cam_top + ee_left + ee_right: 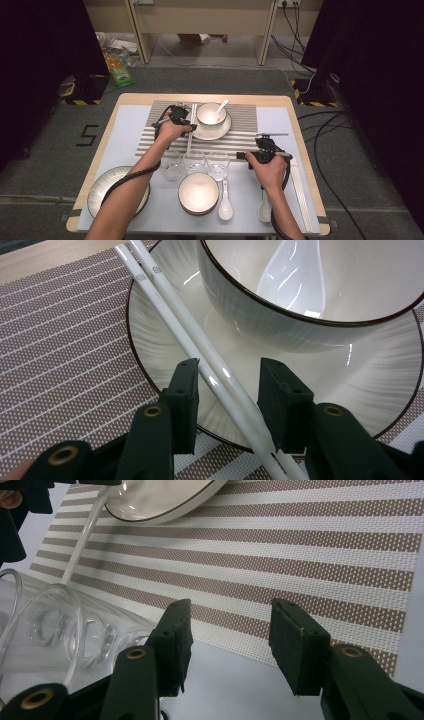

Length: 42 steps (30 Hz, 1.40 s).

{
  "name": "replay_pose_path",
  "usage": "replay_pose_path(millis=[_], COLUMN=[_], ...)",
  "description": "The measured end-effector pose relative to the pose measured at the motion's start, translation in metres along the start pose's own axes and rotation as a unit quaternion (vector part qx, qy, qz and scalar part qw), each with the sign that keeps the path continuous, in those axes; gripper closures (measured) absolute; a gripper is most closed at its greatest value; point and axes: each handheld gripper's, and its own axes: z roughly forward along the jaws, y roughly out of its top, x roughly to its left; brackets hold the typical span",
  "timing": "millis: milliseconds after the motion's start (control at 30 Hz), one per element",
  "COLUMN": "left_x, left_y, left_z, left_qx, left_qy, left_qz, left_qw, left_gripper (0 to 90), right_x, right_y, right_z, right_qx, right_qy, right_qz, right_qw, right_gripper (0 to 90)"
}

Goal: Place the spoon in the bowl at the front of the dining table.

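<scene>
A person's left gripper (pixel 227 382) stands half open around a pair of white chopsticks (pixel 200 347) lying across the left rim of the plate (pixel 165 347) under the bowl (pixel 260 310), apparently not clamping them. The right gripper (pixel 230 630) hangs open and empty over the striped placemat (pixel 300 560), right of the glasses (pixel 60 630).

In the left gripper view the bowl (pixel 280 315) runs off the top edge, and the chopsticks (pixel 200 347) leave the frame below the plate (pixel 165 347). In the right gripper view that plate (pixel 160 502) is cut at the top, and the glasses (pixel 65 630) near it at the left edge.

In the high view the person's left hand (pixel 172 131) hides the left tongs beside the plate.
</scene>
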Motion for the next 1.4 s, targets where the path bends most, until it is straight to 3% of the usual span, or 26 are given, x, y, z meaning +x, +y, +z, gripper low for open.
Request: replay_pose_path(millis=[700,933,1400], left_x=[0.003,0.001,0.006], left_y=[0.001,0.003,0.004], left_z=[0.001,-0.003,-0.023], left_qx=[0.002,-0.009,-0.033], left_qy=[-0.004,-0.003,0.021], left_qz=[0.006,0.002,-0.002], left_qw=[1.0000,1.0000,0.9992], left_gripper=[62.2,56.3,41.0], right_x=[-0.002,-0.002,-0.003], right_y=[0.000,0.000,0.000], right_z=[0.001,0.001,-0.003], right_qx=[0.000,0.001,-0.006], right_qy=[-0.001,-0.002,-0.004], right_qz=[-0.001,-0.001,0.002], right_qw=[1.0000,1.0000,1.0000], right_gripper=[51.8,51.9,51.7])
